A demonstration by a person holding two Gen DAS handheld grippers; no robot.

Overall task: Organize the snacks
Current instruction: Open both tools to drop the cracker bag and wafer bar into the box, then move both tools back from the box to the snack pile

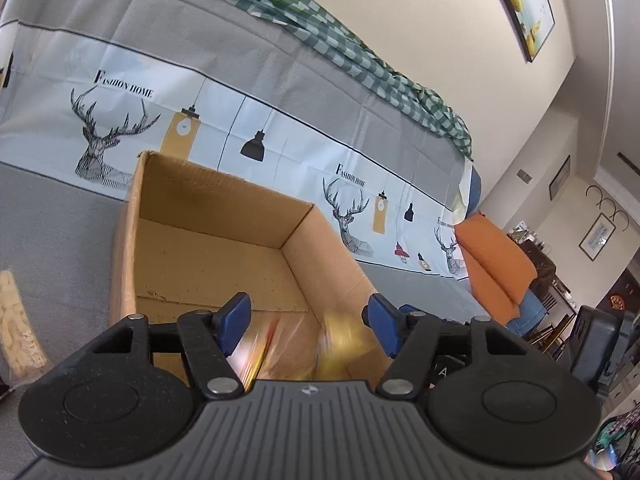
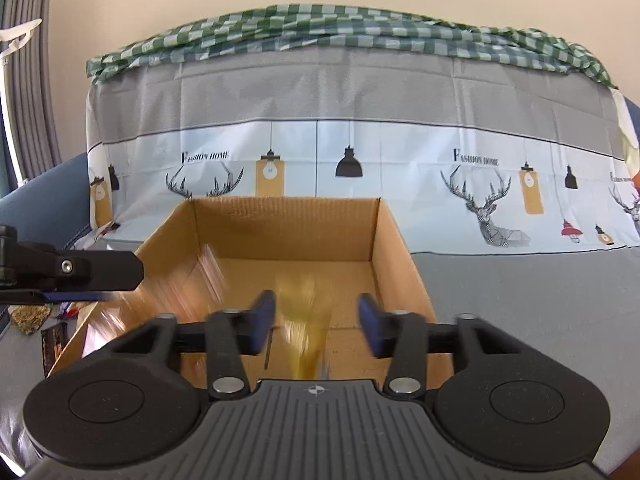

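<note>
Your right gripper (image 2: 316,322) and left gripper (image 1: 308,324) both gape over the box (image 2: 396,240), snack packets (image 2: 306,320) blurred mid-drop inside; a packet may catch the rim and spill.

- Yellow snack packet (image 2: 306,320), motion-blurred between the right gripper's parted fingers, print unreadable.
- Second blurred packet (image 1: 256,344) inside the cardboard box (image 1: 208,208), lower part hidden.
</note>
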